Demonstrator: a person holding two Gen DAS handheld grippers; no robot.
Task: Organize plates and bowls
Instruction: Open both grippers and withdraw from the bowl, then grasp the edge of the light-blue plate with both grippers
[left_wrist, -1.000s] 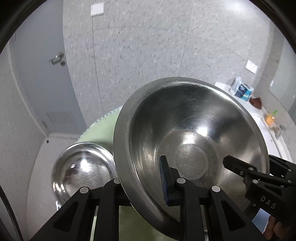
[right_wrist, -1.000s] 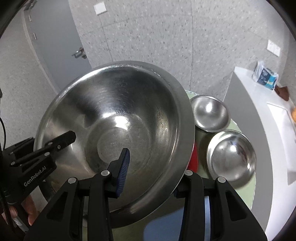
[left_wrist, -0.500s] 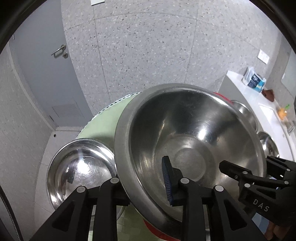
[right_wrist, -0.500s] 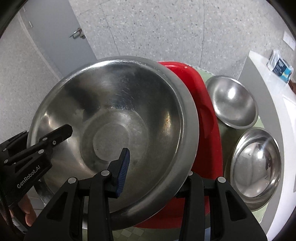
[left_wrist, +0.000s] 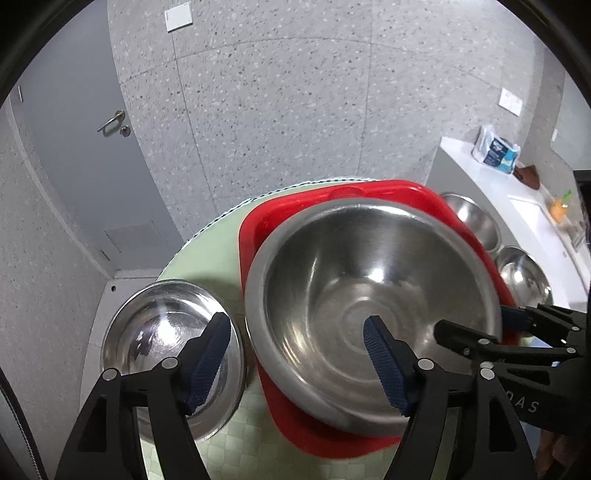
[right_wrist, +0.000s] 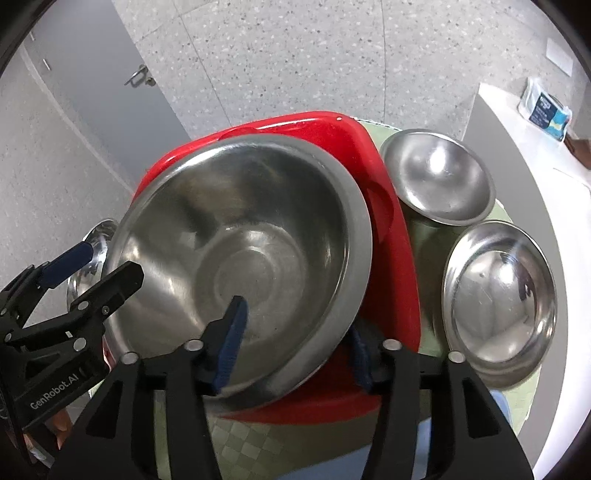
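Large steel bowl (left_wrist: 373, 310), dull, scuffed, seated in red basin (left_wrist: 255, 236) on green round counter (left_wrist: 207, 258). Left gripper (left_wrist: 297, 360) jaws apart, straddling near-left rim, not gripping. Right gripper (right_wrist: 295, 332) jaws straddle near-right rim, slightly apart. Smaller steel bowls (right_wrist: 439, 177) beyond.

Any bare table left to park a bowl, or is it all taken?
Bare green tablecloth shows in one patch: behind the small steel bowl, left of the red basin. The right side is crowded: two steel bowls sit close beside the basin. The large steel bowl fills the basin.
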